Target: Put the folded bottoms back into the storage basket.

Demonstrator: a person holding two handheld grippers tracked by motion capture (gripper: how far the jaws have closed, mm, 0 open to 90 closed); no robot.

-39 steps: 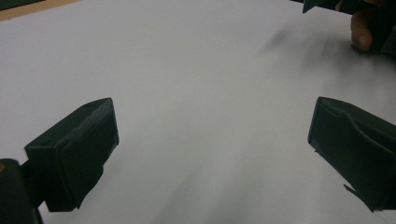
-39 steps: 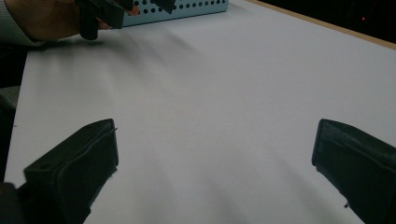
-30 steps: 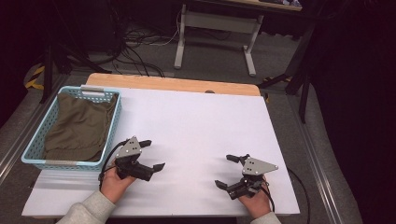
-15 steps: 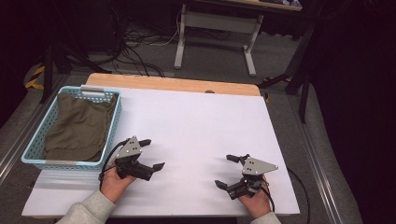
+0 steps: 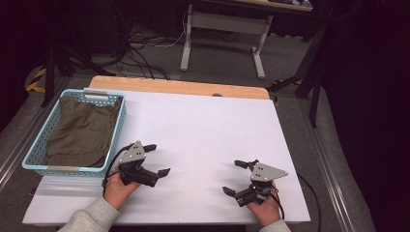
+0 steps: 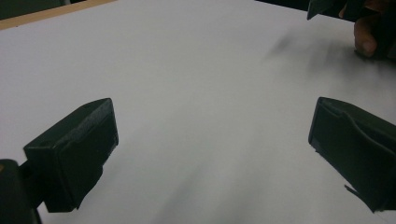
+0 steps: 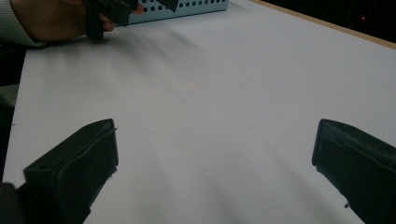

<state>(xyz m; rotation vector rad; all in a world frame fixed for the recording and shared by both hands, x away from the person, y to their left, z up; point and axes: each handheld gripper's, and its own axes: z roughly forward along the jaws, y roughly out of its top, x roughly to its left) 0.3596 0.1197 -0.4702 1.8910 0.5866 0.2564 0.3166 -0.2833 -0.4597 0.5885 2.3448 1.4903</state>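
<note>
Cloth (image 5: pixel 82 133), olive, lies folded in blue basket (image 5: pixel 34 154) at table's (image 5: pixel 217 125) left edge, high view. My left gripper (image 5: pixel 152 159) & right gripper (image 5: pixel 239 178) rest near front edge, probably waiting. Left gripper view: jaws wide apart, nothing btwn. Right gripper view: same, wide & empty.

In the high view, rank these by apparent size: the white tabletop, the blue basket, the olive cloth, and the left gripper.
1. White tabletop
2. Blue basket
3. Olive cloth, lying inside the basket
4. Left gripper, jaws open, nearer the camera yet plainly smallest
</note>
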